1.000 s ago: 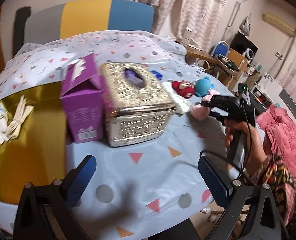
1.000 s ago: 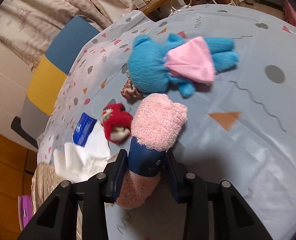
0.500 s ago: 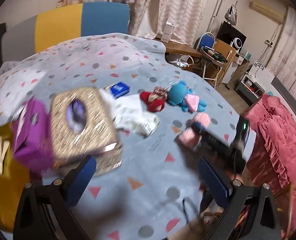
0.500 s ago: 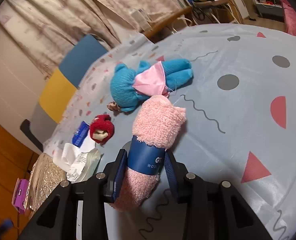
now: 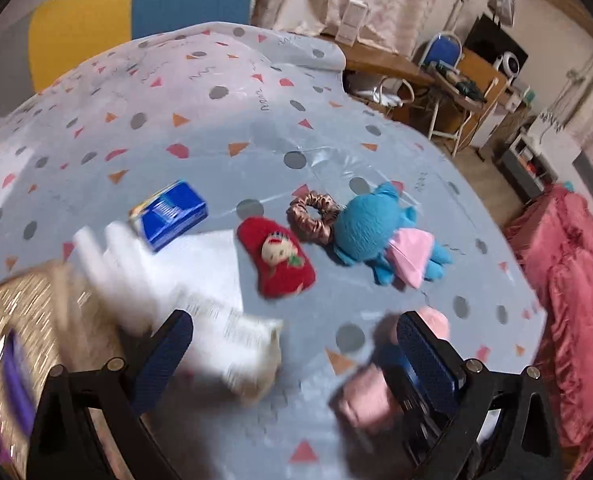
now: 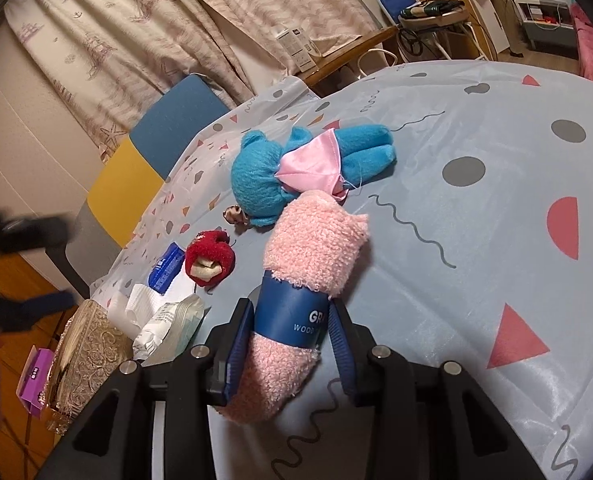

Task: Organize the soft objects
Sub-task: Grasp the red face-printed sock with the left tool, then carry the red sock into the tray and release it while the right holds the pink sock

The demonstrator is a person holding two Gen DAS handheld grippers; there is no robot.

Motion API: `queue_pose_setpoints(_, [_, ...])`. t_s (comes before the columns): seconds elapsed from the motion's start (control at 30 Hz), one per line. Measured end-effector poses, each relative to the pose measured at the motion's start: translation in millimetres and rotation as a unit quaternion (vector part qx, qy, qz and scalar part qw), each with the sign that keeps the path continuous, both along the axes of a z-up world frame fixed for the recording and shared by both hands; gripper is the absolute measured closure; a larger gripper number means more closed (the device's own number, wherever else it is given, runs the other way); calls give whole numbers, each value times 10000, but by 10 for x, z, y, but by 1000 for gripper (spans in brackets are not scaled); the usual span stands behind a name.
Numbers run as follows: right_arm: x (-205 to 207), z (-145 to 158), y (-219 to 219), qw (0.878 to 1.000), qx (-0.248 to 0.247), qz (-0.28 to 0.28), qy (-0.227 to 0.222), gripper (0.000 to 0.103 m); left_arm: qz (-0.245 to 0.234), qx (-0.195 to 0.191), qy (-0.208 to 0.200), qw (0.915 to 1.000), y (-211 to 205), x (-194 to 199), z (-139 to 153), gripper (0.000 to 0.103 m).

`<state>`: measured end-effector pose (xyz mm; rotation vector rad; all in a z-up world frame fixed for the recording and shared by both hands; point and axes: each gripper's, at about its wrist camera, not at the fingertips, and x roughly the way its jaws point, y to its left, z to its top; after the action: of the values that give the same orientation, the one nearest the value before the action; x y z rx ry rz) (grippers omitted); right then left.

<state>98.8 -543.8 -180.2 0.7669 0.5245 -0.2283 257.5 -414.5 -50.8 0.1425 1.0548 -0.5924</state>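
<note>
One pink fleece roll [image 6: 296, 300], light and squashy by its look, sits pinched at its stiffer blue paper band by the right gripper [image 6: 290, 332] just beside the blue plush doll [image 6: 296, 172], while the left gripper [image 5: 292, 356] hangs spread and empty, with bare tablecloth [image 6: 476, 240] right of the doll.

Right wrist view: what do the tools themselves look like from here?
The right tool has a black angular frame, silver bolts and two fingers with ribbed dark blue pads. The left tool looks the same: black frame, silver bolts, blue pads. No cables or sleeves show.
</note>
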Motion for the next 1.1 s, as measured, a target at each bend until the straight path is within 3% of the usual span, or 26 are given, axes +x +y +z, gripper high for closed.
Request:
queue_pose_setpoints(0.17, [-1,-14,1,10000,-28,1,-28,66,-27,426,-152,9990,-317,266,-297,10])
queue_pose_setpoints(0.3, [-4,-21,0,10000,-34,2,-57,66,-108,706,-153,9973,-515,444,-528,11])
queue_pose_setpoints(0.37, [-4,-21,2,10000,-47,3,-66,66,-26,721,35,9974,-533,545,-651,27])
queue_pose_setpoints(0.43, [-6,-24,1,10000,-47,5,-80,66,22,831,322,9960,-535,638,-810,56])
queue_pose_setpoints(0.5, [-8,-27,2,9999,-58,3,-86,66,-80,814,335,9961,-521,657,-859,61])
queue_pose_setpoints(0.63, [-7,-28,5,9999,-75,1,-101,66,-385,757,34,9964,-484,577,-740,74])
queue_pose_setpoints(0.83, [-10,-22,8,9999,-98,0,-102,66,-403,185,-183,9989,-235,372,-352,76])
queue_pose_setpoints(1.1, [-10,-20,11,9999,-104,0,-91,66,-685,-402,-512,9955,262,-148,399,76])
